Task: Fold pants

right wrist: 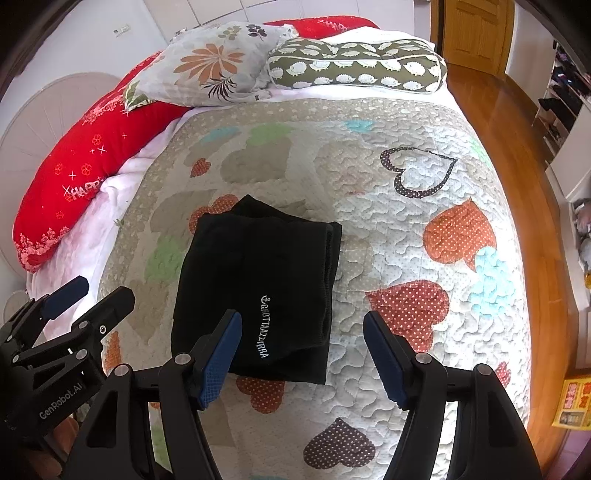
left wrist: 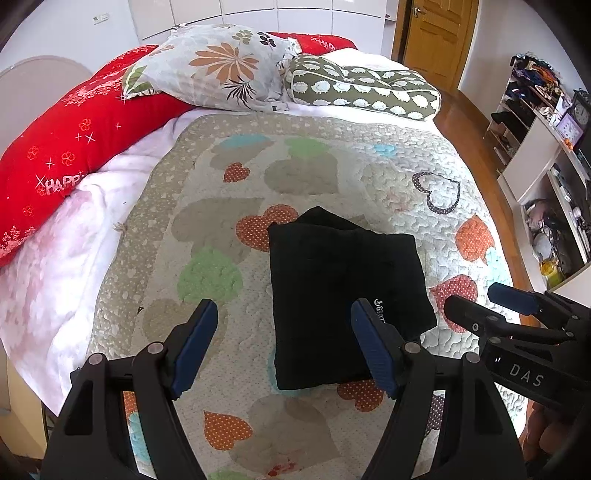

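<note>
Lying folded mid-quilt (left wrist: 424, 155), black pants (left wrist: 343, 288), bare quilt all round, both tongs (left wrist: 284, 343) (right wrist: 303, 354) open, empty.

Daylit bedroom: wooden door (left wrist: 432, 33), glossy wood floor (right wrist: 517, 122), perhaps open shelving (left wrist: 546, 177) at right.

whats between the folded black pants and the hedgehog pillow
Only bare heart-patterned quilt lies between the folded black pants and the hedgehog pillow; nothing rests on that stretch. The right wrist view shows it best.
</note>
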`<state>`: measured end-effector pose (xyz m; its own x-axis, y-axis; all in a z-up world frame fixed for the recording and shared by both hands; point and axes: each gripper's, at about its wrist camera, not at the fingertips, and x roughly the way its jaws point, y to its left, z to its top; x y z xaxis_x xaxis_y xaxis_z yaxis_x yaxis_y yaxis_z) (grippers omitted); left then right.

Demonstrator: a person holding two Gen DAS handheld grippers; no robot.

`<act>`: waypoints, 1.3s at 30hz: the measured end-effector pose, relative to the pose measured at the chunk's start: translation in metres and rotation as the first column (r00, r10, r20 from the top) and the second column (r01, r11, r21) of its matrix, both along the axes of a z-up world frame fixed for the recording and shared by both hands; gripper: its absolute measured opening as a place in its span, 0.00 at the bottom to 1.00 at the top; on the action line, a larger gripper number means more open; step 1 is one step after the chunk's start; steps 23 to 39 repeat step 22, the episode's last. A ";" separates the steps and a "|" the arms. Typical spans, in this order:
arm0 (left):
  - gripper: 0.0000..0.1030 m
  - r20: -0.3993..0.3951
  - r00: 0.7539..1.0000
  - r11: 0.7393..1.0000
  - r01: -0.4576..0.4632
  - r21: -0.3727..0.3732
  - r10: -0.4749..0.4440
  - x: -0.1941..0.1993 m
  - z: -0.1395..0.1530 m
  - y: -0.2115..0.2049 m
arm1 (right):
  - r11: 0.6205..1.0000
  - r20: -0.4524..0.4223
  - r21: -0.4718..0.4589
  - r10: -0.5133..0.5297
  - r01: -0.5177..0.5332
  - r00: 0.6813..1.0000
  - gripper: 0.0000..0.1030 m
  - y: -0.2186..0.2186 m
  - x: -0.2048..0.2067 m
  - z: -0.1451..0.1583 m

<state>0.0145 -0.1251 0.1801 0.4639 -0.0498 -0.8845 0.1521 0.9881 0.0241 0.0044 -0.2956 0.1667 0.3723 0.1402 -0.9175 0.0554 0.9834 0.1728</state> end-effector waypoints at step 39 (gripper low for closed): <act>0.80 0.001 1.000 1.000 0.025 -0.004 -0.025 0.003 -0.008 -0.004 | 1.000 -0.037 0.000 0.016 -0.016 0.999 0.68 0.003 0.005 -0.014</act>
